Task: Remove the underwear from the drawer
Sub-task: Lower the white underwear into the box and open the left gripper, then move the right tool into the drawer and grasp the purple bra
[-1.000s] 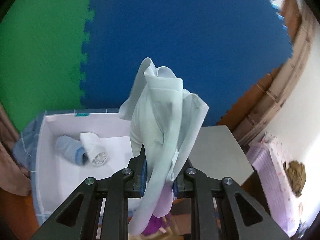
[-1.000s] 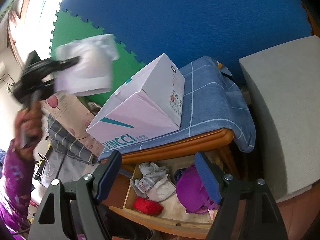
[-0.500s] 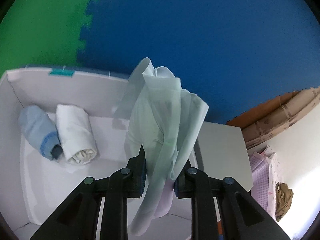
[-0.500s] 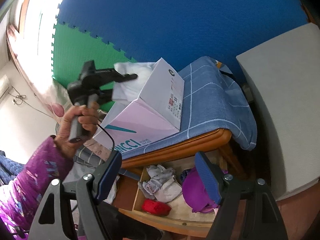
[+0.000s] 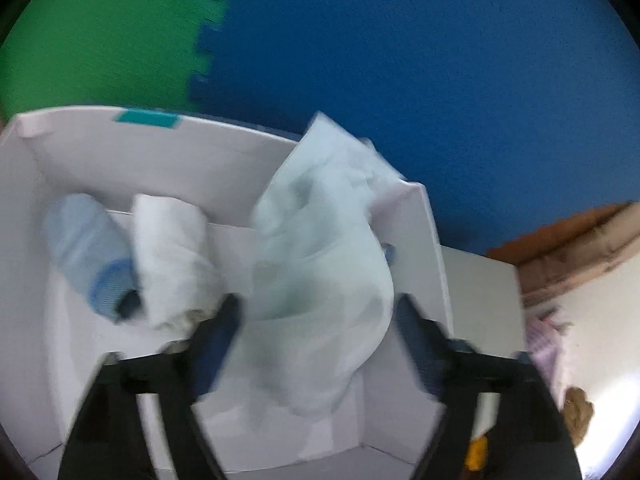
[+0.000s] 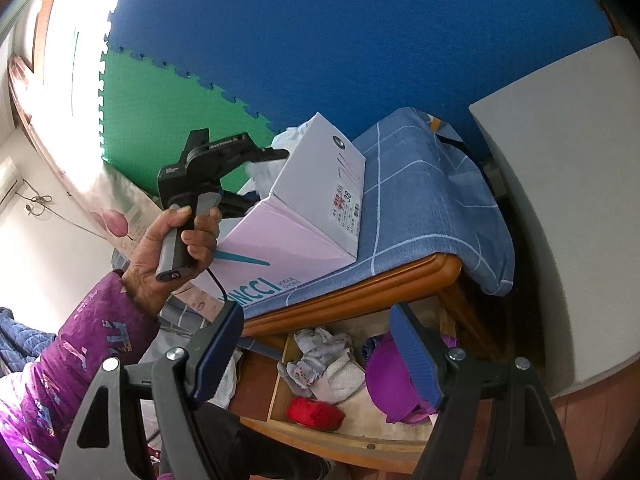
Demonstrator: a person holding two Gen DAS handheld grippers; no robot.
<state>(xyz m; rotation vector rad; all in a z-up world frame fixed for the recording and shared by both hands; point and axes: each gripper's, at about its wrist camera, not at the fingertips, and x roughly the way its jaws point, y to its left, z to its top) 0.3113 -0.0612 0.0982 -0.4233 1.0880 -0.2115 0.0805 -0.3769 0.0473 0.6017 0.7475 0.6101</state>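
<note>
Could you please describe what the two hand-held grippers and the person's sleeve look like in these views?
Each hand-held gripper, left and right, has black triangular cut-out finger frames with silver screws and ribbed dark-blue pads. In the right wrist view, the left one shows a black body with small white lettering, a grey handle and a thin black cable. The sleeve is purple with pale printed shapes.

Inside the white box point(image 5: 120, 152), two rolled garments point(image 5: 168, 256) fill the left part, and the pale underwear point(image 5: 320, 280) fills the middle between the opening jaws of the left hand-held gripper point(image 5: 316, 332); bare floor shows near the front wall. The open drawer point(image 6: 360, 436) lies under the bench edge point(image 6: 360, 292), partly filled with clothes point(image 6: 324, 364).
</note>
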